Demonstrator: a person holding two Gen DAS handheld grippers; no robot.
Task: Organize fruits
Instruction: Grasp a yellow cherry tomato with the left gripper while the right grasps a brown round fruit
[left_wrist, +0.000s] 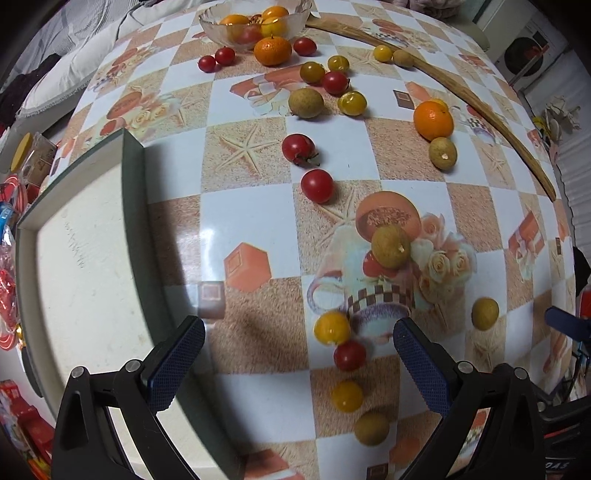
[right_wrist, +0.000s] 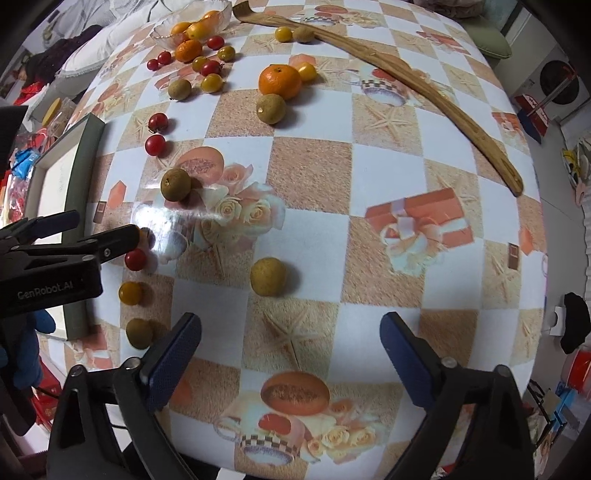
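- The bench (left_wrist: 251, 218), under a checkered cloth printed with starfish and cups, carries everything; fruit is strewn from its far end to its near edge.
- An empty shallow tray (left_wrist: 74, 266) with dark green walls lies on the bench's left side, its long axis running away from the cameras. I judge it the likely sorting place, though nothing sits in it yet.
- A long curved wooden stick (right_wrist: 406, 74) arcs along the far right, both ends on the cloth.
- A glass bowl (left_wrist: 221, 29) at the far end already holds oranges and a tomato; one mandarin (left_wrist: 272, 51) sits just outside it.
- The left gripper (left_wrist: 299, 354) hovers with fingers spread wide apart, holding nothing; a yellow tomato (left_wrist: 331, 328) and a red tomato (left_wrist: 349, 355) lie between them, touching each other.
- The right gripper (right_wrist: 291, 354) is likewise wide apart and empty, with a longan (right_wrist: 267, 276) just ahead.
- Step in hand, by my reading: the sorting has barely begun, and each gripper is lining up on a first fruit. The next move calls for lowering over one round fruit and closing gently, since these will roll.
- The fruits are near-spherical, with no real long axis; the longan (left_wrist: 390, 246) farther up shows its stem scar facing right.
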